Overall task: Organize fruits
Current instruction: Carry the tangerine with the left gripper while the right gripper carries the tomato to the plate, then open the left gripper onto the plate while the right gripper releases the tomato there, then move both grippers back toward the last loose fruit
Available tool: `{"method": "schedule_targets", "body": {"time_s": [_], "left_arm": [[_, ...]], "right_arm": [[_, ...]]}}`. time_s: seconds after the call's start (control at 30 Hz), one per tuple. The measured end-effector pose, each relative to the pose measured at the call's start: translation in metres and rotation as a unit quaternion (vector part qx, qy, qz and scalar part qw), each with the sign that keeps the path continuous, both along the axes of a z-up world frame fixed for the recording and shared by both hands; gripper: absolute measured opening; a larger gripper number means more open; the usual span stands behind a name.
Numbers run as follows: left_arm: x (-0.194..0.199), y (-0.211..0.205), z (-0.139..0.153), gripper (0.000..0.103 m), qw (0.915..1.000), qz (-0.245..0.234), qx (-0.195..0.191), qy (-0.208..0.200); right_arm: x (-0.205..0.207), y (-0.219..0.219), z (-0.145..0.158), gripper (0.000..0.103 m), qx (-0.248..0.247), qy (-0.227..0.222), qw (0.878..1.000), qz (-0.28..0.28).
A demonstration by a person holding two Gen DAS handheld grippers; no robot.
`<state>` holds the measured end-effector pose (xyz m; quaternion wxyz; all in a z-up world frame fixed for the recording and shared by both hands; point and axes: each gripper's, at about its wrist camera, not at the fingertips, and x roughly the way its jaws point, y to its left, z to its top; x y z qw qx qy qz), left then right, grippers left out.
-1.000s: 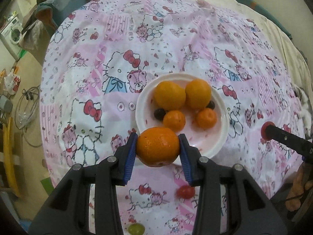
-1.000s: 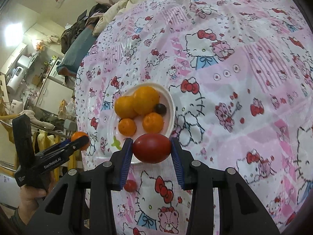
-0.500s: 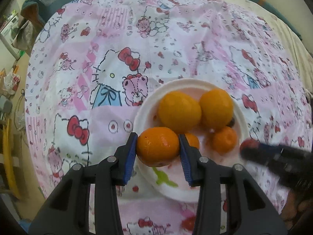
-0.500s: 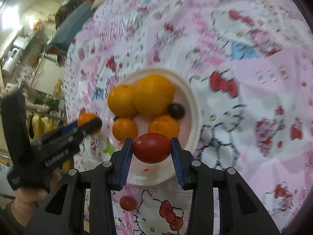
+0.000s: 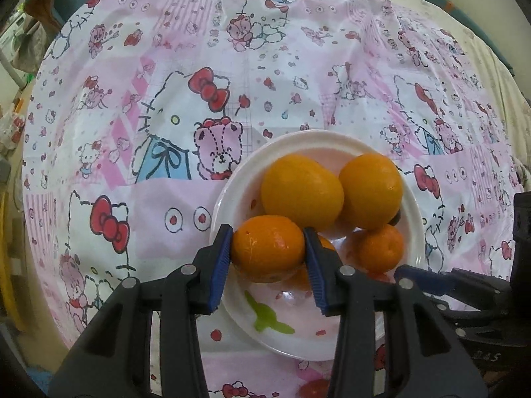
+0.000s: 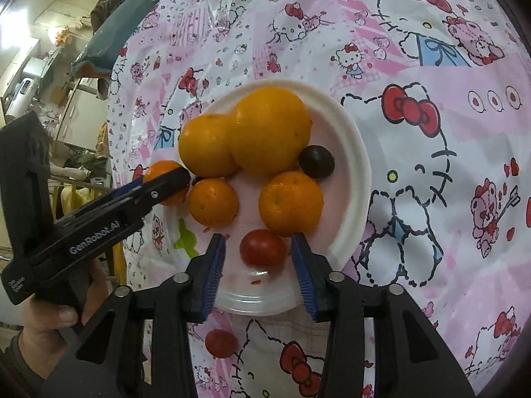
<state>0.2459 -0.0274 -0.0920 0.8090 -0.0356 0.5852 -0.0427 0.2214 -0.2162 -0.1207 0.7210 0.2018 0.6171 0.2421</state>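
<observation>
A white plate (image 5: 229, 185) (image 6: 358, 165) on the pink cartoon cloth holds two big oranges (image 5: 302, 189), smaller mandarins (image 6: 290, 202) and a dark grape (image 6: 317, 161). My left gripper (image 5: 267, 233) is shut on a mandarin (image 5: 268, 248), low over the plate's near left edge. It also shows in the right wrist view (image 6: 166, 179), at the plate's left side. My right gripper (image 6: 259, 242) has its jaws opening. A red tomato (image 6: 263, 247) lies on the plate between them, with a gap on each side.
A second small tomato (image 6: 220, 343) lies on the cloth just in front of the plate. A person's hand (image 6: 49, 325) holds the left gripper's handle. Room clutter lies beyond the table's left edge. Bare cloth stretches behind and right of the plate.
Both grippers came down close over the plate. The right jaws spread and let go of the tomato, which now rests on the plate. The left still grips its mandarin.
</observation>
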Motion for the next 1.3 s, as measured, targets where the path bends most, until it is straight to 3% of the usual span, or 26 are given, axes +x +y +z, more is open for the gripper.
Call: {"method": "schedule_targets", "body": {"time_s": [0.07, 0.2, 0.23, 0.3, 0.37, 0.6, 1.3], "left_arm": [[0.000, 0.000, 0.000, 0.039, 1.0000, 0.000, -0.007, 0.002], [-0.002, -0.001, 0.001, 0.041, 1.0000, 0.001, -0.005, 0.004], [-0.002, -0.001, 0.002, 0.047, 0.9999, 0.002, -0.013, 0.004], [-0.004, -0.001, 0.005, 0.072, 0.9998, 0.005, -0.020, -0.001], [-0.006, -0.002, 0.012, 0.080, 0.9997, 0.004, -0.020, -0.015], [-0.010, -0.006, 0.025, 0.086, 0.9986, 0.006, -0.047, -0.024], [-0.076, 0.020, 0.053, 0.086, 0.9990, 0.026, -0.005, -0.037]], "right_arm": [[-0.002, -0.003, 0.004, 0.063, 0.000, -0.009, 1.000, -0.002], [-0.007, -0.012, 0.012, 0.064, -0.003, -0.017, 1.000, -0.007], [-0.009, -0.015, 0.015, 0.064, -0.003, -0.020, 1.000, -0.009], [-0.013, -0.021, 0.020, 0.064, -0.001, -0.025, 1.000, -0.015], [-0.017, -0.029, 0.023, 0.064, 0.003, -0.028, 0.999, -0.025], [-0.029, -0.049, 0.030, 0.065, -0.001, -0.032, 0.999, -0.043], [-0.051, -0.050, 0.061, 0.065, 0.013, -0.060, 0.997, -0.050]]}}
